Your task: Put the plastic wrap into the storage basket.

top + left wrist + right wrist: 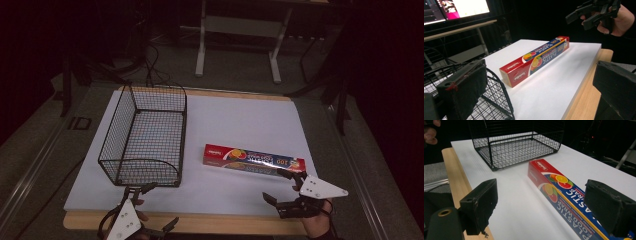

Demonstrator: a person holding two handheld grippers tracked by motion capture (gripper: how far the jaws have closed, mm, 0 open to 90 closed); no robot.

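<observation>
1. The white board (pixel 240 125) fills the middle of the high view. Its near edge runs along the lower part of the frame, with a strip of bare wooden table (pixel 225 223) showing below it.
2. The wire basket (pixel 145 137) stands in the left half of the board, its near end close to the board's lower edge and its far end at the upper edge. White surface lies open between the basket and the plastic wrap box (pixel 253 159), and more above the box towards the upper right corner of the board.
3. The plastic wrap box lies flat at centre right in the high view. Its long axis runs left to right with a slight downward tilt to the right; the red end points at the basket, and the other end lies close to the board's right edge.
4. The right gripper (pixel 286 187) sits at lower right, just below the box's right end. Its jaws are spread wide and grasp nothing; in the right gripper view the box (pixel 564 195) runs past the right-hand jaw without being pinched.
5. The left gripper (pixel 152 207) is at lower left, just below the basket's near end. Its jaws are released, with bare board between them in the left gripper view.
</observation>
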